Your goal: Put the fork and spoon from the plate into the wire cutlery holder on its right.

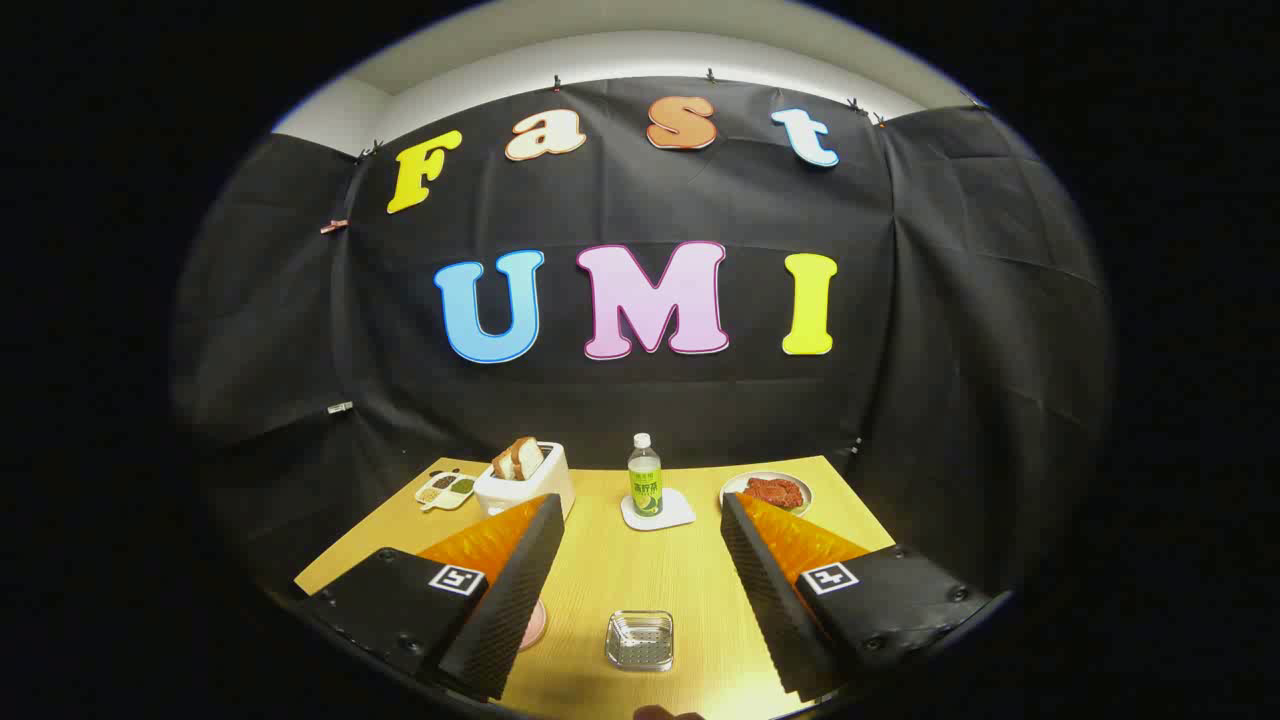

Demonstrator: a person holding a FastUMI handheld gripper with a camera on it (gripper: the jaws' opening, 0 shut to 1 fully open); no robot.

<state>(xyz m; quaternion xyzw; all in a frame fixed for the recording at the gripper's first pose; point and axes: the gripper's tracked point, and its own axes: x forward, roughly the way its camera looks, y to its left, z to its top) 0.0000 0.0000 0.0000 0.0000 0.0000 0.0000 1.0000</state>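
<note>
Sharp, evenly lit from above; table [620, 570] glows warm, fisheye bends the edges, dark wall swallows light

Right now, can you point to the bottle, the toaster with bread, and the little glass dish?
Bottle [644, 480]: gripper view, on its label.
Toaster [524, 492]: gripper view, on its white front.
Glass dish [640, 640]: gripper view, on its middle, between the open fingers.

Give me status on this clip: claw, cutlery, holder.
Claw open, holding nothing, above the table. Wire holder between the fingers, near edge. Pink plate peeking past one finger; fork and spoon hidden. Bottle well beyond.
</note>
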